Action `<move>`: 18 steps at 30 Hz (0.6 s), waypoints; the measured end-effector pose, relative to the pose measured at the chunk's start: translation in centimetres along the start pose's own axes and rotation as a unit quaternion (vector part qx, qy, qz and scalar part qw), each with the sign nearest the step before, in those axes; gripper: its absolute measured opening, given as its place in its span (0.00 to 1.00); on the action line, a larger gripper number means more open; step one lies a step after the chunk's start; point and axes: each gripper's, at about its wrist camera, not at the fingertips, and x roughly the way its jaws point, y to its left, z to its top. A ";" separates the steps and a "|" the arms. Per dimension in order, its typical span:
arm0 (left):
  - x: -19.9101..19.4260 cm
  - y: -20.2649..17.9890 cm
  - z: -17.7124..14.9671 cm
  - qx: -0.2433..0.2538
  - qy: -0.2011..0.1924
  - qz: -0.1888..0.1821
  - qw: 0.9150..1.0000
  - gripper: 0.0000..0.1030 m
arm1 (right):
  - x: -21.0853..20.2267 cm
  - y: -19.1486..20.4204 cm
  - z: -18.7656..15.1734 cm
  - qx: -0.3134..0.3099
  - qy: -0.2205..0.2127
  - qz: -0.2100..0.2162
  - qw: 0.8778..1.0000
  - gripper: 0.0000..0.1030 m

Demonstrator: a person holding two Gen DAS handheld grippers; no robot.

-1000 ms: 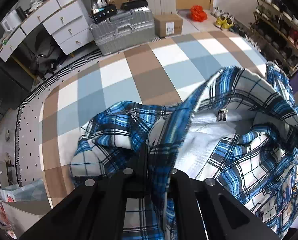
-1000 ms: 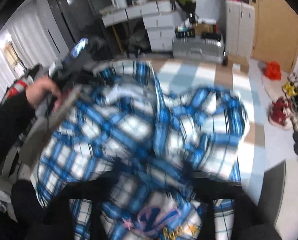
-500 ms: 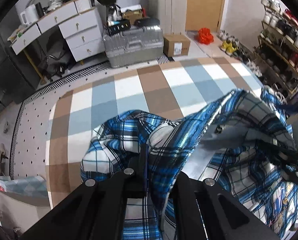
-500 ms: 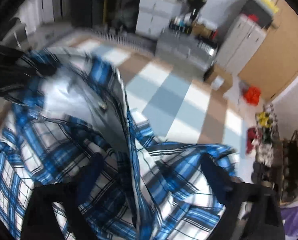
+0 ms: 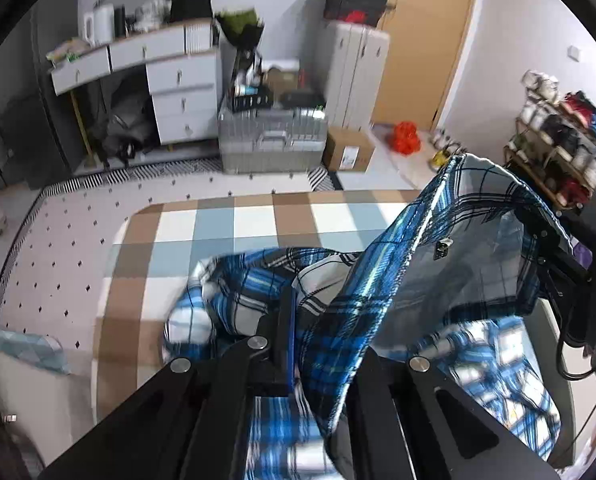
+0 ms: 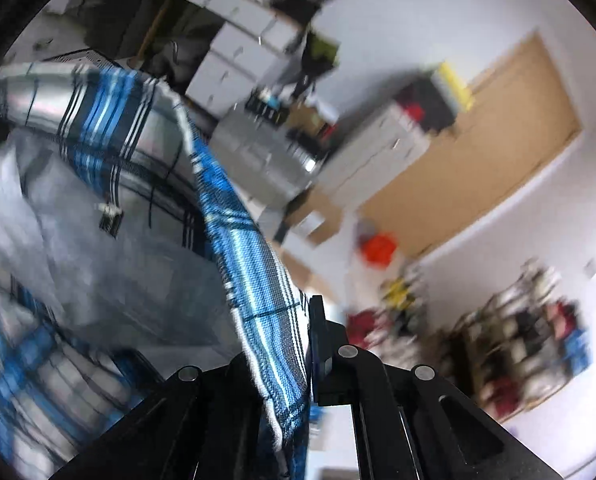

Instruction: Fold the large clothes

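A large blue, white and black plaid shirt (image 5: 378,280) hangs in the air above the checked mat (image 5: 233,224). My left gripper (image 5: 318,332) is shut on its edge, and the cloth stretches up to the right. The right gripper's black body (image 5: 558,256) shows at the far right of the left wrist view, holding the other end. In the right wrist view, blurred by motion, my right gripper (image 6: 293,356) is shut on the shirt's blue hem (image 6: 253,280). The grey inner lining (image 6: 97,220) fills the left side.
A checked brown, blue and white mat lies on a dotted floor (image 5: 57,232). Behind stand a silver case (image 5: 269,140), a cardboard box (image 5: 350,152), white drawers (image 5: 181,96) and a tall cabinet (image 5: 354,72). A shoe rack (image 5: 558,152) is at the right.
Both grippers have risen and tilted up with the shirt. It has lifted off the mat and pulled taut between them. The right view has swung toward the wall and door.
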 end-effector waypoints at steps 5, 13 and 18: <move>-6.6 -3.8 -7.9 0.023 -0.048 -0.017 0.998 0.00 | -8.8 0.6 -6.6 -0.029 -0.071 -0.035 0.996 0.03; -5.7 -6.2 -18.9 -0.011 0.004 -0.037 0.999 0.00 | -12.9 7.4 -19.4 -0.088 -0.009 -0.017 0.996 0.03; -1.7 -4.3 -22.1 -0.067 0.094 -0.055 0.992 0.02 | -13.0 12.4 -25.7 -0.103 0.056 0.066 0.991 0.05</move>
